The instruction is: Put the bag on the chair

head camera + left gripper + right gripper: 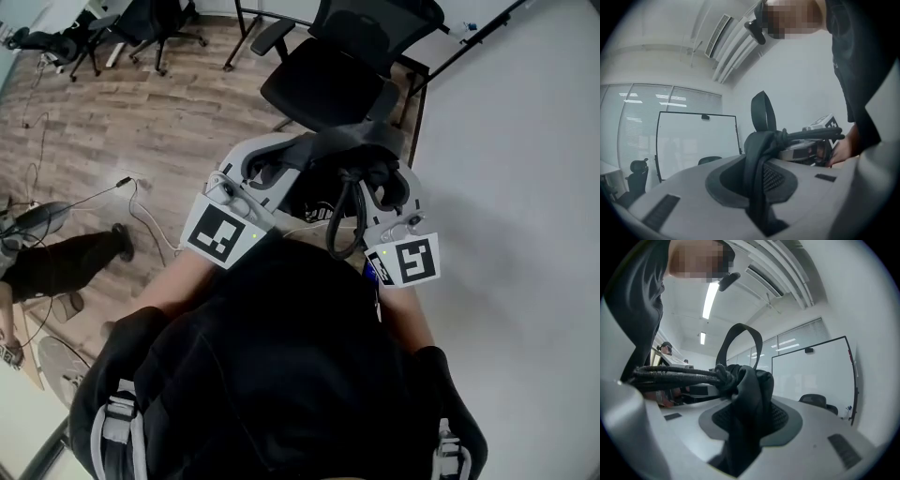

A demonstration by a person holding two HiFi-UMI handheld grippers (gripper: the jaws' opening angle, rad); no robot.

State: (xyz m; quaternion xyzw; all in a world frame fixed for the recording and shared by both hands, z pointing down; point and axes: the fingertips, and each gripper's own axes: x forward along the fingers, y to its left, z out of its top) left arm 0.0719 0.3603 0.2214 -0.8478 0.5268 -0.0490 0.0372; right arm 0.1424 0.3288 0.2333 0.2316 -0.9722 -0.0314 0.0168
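In front of the person's chest, both claws share the black bag (340,217) (757,154) (746,397), held in the air.

Left gripper (298,155) (759,192): jaws nearly together, pinched on a narrow black strap of the bag that runs up between them.

Right gripper (384,171) (740,437): jaws a bit wider, clamped on a thick bunch of the bag's fabric.

A dark braided cord (677,376) (knotted at the bunch) stretches level from one gripper to the other. A handle loop stands upright above the knot.

Black office chair (323,84) sits just ahead on the wood floor (122,122), seat bare; the bag is not on it. A whiteboard (696,140) stands behind.
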